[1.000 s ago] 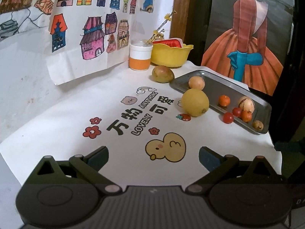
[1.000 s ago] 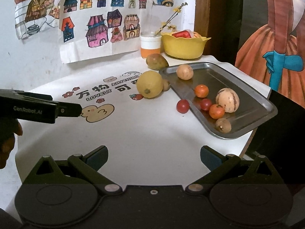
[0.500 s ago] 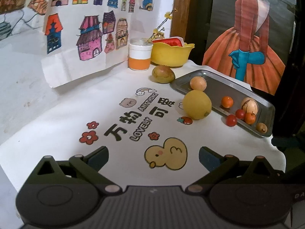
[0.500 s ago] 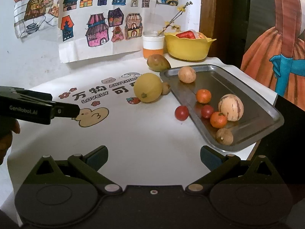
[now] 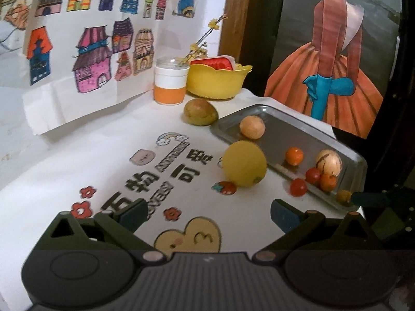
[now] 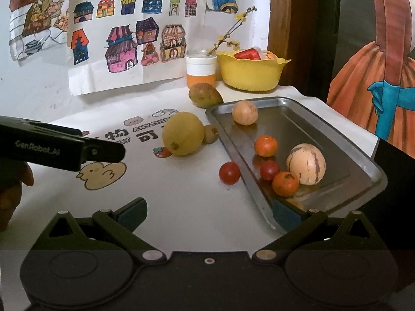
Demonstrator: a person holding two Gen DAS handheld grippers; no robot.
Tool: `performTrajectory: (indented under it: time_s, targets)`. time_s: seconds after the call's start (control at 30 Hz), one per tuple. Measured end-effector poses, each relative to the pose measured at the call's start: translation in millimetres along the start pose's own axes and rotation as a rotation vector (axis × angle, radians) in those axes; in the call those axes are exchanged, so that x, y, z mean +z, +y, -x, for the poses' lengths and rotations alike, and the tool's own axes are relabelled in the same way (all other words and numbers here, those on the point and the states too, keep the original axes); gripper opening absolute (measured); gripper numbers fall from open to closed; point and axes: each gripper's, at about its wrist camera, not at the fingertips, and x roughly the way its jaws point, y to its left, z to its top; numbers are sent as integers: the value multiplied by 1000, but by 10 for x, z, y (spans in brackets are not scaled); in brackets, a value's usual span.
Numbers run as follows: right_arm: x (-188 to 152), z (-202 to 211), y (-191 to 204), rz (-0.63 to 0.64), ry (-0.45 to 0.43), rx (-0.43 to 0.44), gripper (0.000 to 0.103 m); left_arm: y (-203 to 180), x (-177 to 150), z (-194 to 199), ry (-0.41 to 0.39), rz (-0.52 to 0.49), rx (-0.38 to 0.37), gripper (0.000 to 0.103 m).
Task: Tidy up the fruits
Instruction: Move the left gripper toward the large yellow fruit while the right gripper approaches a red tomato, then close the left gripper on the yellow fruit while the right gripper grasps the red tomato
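A steel tray (image 6: 334, 140) (image 5: 306, 132) holds a tan round fruit (image 6: 244, 112), two small oranges (image 6: 265, 145), a red tomato (image 6: 269, 170) and a striped pale melon (image 6: 306, 164). On the white cloth beside it lie a big yellow fruit (image 6: 182, 137) (image 5: 245, 163), a small brownish fruit (image 6: 210, 134), a loose red tomato (image 6: 229, 172) (image 5: 298, 187) and a green mango (image 6: 204, 95) (image 5: 200, 108). My right gripper (image 6: 208, 213) is open, low over the cloth near the tray's front corner. My left gripper (image 5: 207, 213) is open above the duck print, empty.
A yellow bowl (image 6: 250, 71) with red contents and a white-orange jar (image 6: 201, 70) stand at the back by the wall. Drawings hang on the wall (image 6: 124, 44). The cloth's right edge drops off beyond the tray. A hand (image 6: 10, 189) holds the left tool.
Both grippers have moved forward toward the fruit; the right one is now close to the tray's near corner. Both stay open. The fruits have not moved.
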Motion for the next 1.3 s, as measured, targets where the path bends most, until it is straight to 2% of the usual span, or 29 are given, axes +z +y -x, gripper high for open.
performTrajectory:
  time_s: [0.6,0.87,1.07,1.3]
  targets:
    - [106,-232,-177,-5,-35,-17,102,-156,149,-364,12,-11,-45,103]
    - [143,-344,-154,60,-49,-33,102,-161,202,-522,23,-7,-45,103]
    - [149,-442,-134,89,-35,-35,94,-186,242,-631,41,-11,-54,102]
    - [154,-495,-117,107,-34,-25,79,-239,321,-731,47,-29,-71,102]
